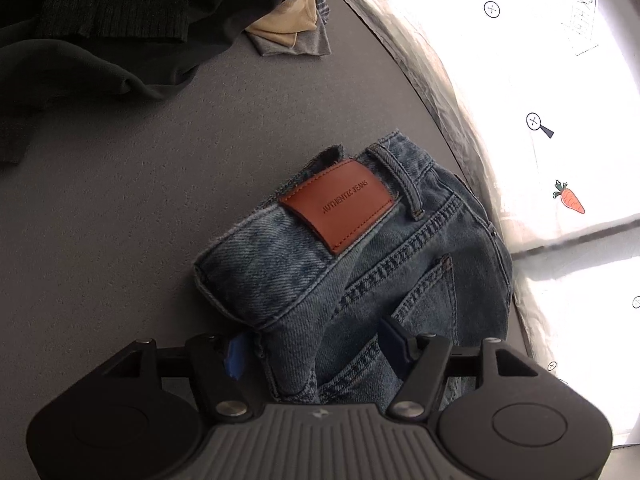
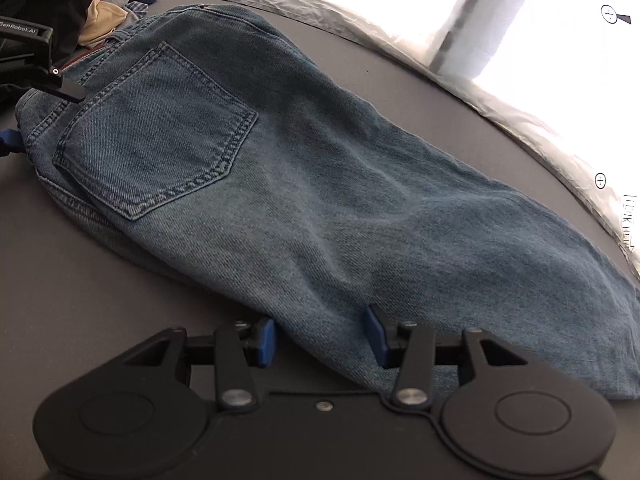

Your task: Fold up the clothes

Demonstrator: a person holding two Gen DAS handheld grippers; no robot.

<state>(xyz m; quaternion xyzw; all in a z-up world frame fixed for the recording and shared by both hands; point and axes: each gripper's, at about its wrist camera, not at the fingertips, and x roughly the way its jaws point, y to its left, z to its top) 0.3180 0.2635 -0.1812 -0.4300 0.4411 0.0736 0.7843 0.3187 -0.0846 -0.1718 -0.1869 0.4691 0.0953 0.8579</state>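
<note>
Blue jeans (image 2: 320, 184) lie on a grey table (image 2: 80, 288), folded lengthwise with a back pocket (image 2: 156, 132) facing up. In the left wrist view the waistband with a brown leather patch (image 1: 340, 208) is bunched between the fingers of my left gripper (image 1: 312, 352), which stands open around the denim. My right gripper (image 2: 322, 340) is open with its blue pads (image 2: 376, 336) on either side of the jeans' near edge, at the leg. The left gripper also shows at the waistband in the right wrist view (image 2: 44, 80).
A pile of dark clothes (image 1: 100, 20) and tan and grey garments (image 1: 292, 24) sit at the far end of the table. A bright white sheet with carrot and button prints (image 1: 560, 140) runs along the table's far edge.
</note>
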